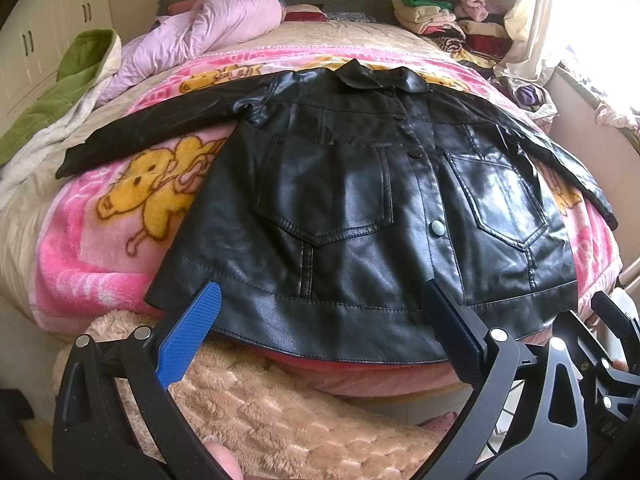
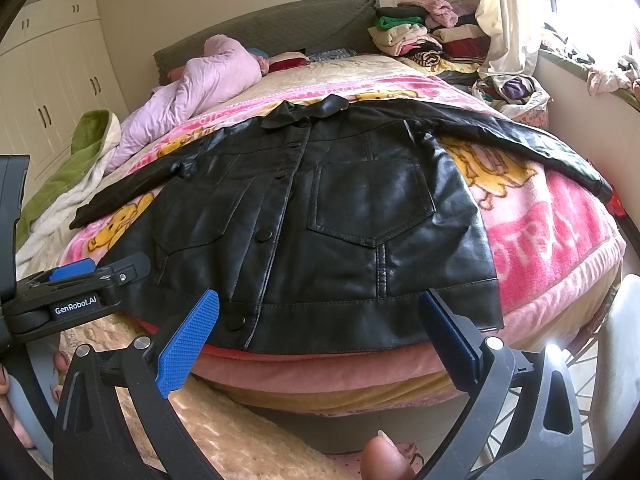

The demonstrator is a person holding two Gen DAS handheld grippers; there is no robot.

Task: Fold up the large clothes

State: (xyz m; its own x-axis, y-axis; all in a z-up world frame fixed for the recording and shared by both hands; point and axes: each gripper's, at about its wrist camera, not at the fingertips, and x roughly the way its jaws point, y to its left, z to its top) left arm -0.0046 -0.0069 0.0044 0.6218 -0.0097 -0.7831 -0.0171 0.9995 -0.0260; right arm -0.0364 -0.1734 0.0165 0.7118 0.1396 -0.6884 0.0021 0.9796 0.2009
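Pink cartoon-bear blanket [image 1: 100, 248] spread over bed [image 1: 24, 216], covering most of mattress top. Black leather jacket [image 1: 360, 208] laid flat, front up, on blanket, buttoned closed, collar [image 1: 360, 74] toward headboard [image 2: 280, 24], hem hanging slightly over near bed edge. Left sleeve [image 1: 152, 128] stretched out sideways across blanket; right sleeve [image 2: 532, 136] angled out toward window side. Two chest pockets visible, one [image 1: 324, 196] each side of button placket [image 1: 416, 152]. Lilac quilt [image 1: 208, 28] bunched near headboard, green-and-cream blanket [image 1: 60, 96] crumpled at far left edge. Stack of folded clothes [image 1: 444, 20] at far right corner of bed, beside cream curtain [image 2: 508, 16]. Tan fluffy throw [image 1: 280, 412] below bed edge, under both tools. White wardrobe doors [image 2: 52, 80] on left wall. Left gripper [image 1: 320, 320] hovering just off hem, jaws spread wide apart, nothing between them, blue textured pad [image 1: 192, 336] facing in. Right gripper [image 2: 320, 324] likewise at hem, jaws wide apart, empty, not touching leather. Left tool body with GenRobot.AI label also seen at left edge of right wrist view. Silver snap [image 1: 437, 227] on placket near lower front.
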